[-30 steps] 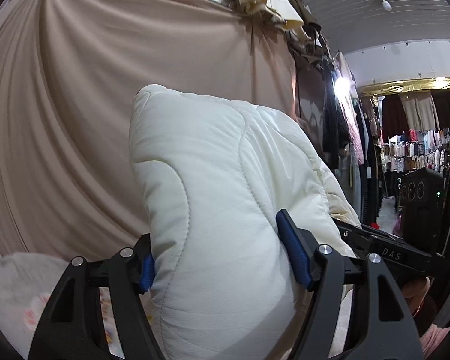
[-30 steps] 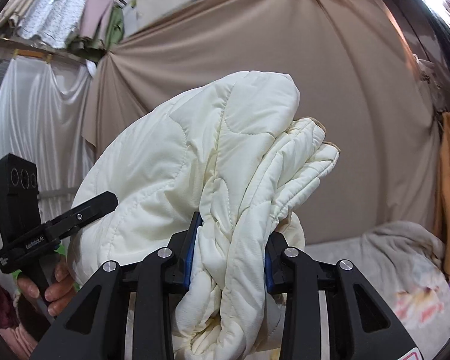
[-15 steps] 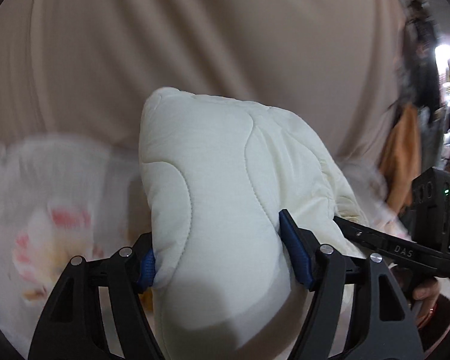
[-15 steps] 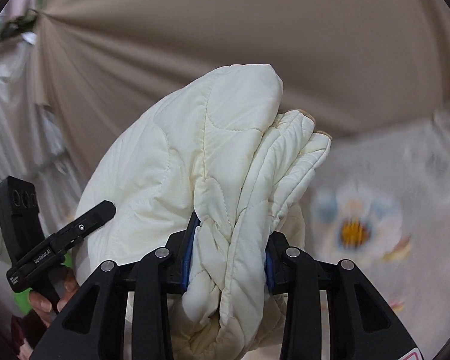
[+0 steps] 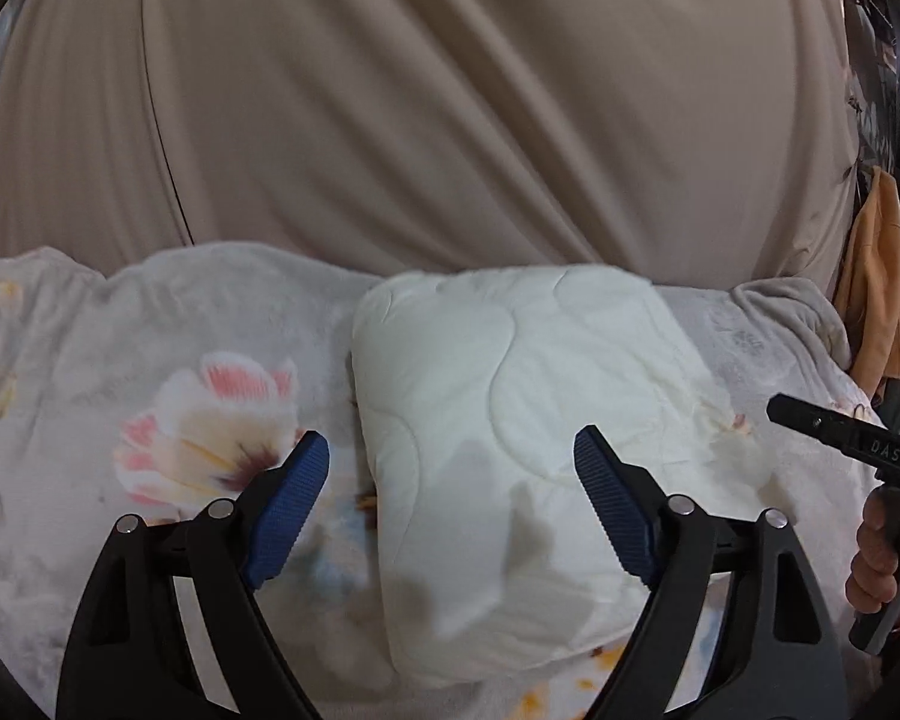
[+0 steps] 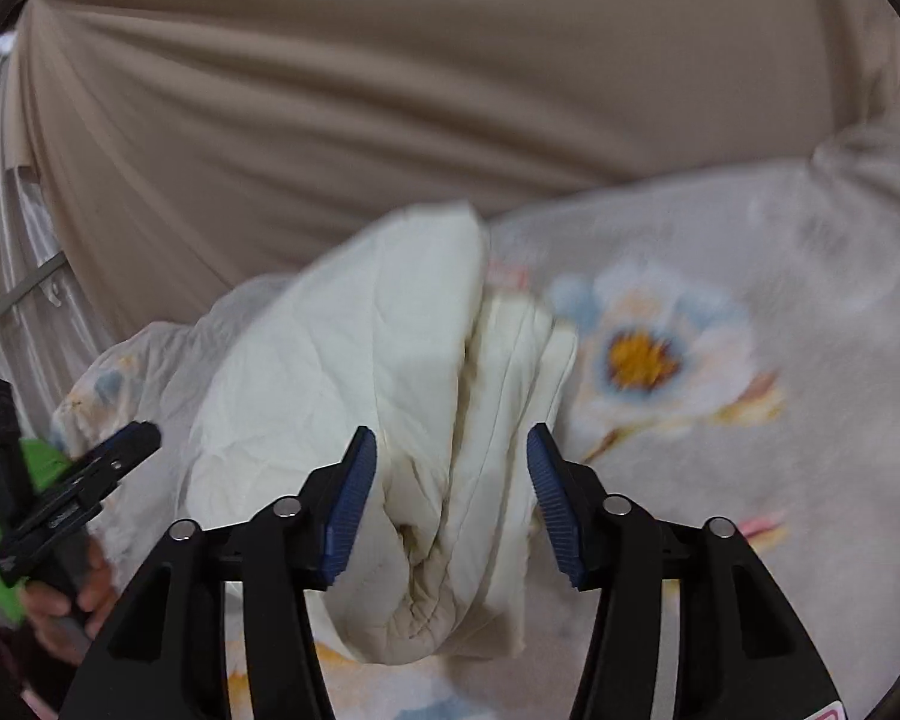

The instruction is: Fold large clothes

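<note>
The jacket [image 6: 390, 420] is blurring along its far edge; the blanket [image 6: 720, 360] is blurring too, and the right hand [image 5: 876, 558] is running off the frame's right edge.

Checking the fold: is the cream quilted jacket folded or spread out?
Folded: the cream quilted jacket lies as a compact bundle on the floral blanket, stacked layers showing at its edge.

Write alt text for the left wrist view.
A folded cream quilted garment lies on a floral blanket, between the opening left gripper fingers, neither pad touching it. A beige curtain hangs behind.
</note>
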{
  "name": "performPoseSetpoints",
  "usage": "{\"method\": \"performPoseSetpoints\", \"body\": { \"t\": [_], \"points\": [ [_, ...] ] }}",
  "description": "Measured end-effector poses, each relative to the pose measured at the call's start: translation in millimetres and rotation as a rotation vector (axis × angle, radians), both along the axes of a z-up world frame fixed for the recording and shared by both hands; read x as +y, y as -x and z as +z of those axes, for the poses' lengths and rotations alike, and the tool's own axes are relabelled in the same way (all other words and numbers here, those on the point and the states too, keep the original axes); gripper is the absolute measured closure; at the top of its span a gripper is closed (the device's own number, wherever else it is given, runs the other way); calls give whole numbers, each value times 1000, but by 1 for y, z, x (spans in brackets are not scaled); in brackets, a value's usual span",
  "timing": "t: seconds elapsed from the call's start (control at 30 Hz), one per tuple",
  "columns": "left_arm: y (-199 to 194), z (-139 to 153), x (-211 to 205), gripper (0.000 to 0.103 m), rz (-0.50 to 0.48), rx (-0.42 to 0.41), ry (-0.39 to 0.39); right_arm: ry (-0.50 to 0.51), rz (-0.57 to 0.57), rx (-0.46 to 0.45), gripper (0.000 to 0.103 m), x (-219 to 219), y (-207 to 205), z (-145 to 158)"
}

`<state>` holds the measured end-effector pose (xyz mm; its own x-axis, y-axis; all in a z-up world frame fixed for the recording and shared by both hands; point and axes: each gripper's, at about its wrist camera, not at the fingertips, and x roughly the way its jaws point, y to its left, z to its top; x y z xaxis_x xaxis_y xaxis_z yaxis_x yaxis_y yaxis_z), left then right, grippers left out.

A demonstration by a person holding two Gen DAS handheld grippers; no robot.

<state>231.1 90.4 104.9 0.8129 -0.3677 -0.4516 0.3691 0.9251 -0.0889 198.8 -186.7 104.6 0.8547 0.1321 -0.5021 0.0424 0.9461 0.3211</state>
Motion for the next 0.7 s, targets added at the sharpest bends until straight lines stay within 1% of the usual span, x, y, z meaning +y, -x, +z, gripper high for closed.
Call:
{"method": "performPoseSetpoints", "body": {
  "t": [0.03, 0.07, 0.1, 0.13, 0.2, 0.3, 0.33, 0.4, 0.47, 0.5, 0.6, 0.7],
  "points": [
    [5, 6, -1, 19, 4, 10, 9, 14, 11, -7, 70, 7, -3, 9],
    [6, 8, -2, 19, 7, 32, 21, 23, 27, -9, 76, 14, -5, 14],
    [6, 9, -6, 19, 15, 53, 28, 30, 44, -7, 85, 21, -8, 17],
    [4, 7, -9, 19, 32, 72, 31, 46, 54, 2, 89, 28, -11, 18],
    [2, -2, -19, 19, 74, 104, 20, 94, 65, 36, 102, 42, -21, 10],
    [-7, -29, -24, 19, 99, 164, -3, 161, 43, 126, 103, 48, -35, -20],
    [-10, -37, -28, 19, 104, 185, -16, 175, 35, 143, 103, 48, -36, -29],
    [-13, -53, -31, 17, 97, 213, -40, 182, 24, 175, 103, 41, -38, -47],
    [-16, -62, -31, 17, 77, 238, -29, 172, 27, 201, 103, 34, -40, -62],
    [-16, -66, -31, 16, 79, 241, -28, 179, 30, 208, 103, 33, -43, -69],
    [-15, -75, -37, 15, 87, 222, -59, 205, 29, 208, 103, 35, -47, -81],
    [-14, -78, -37, 15, 108, 212, -63, 196, 22, 208, 103, 35, -48, -79]
  ]
}}
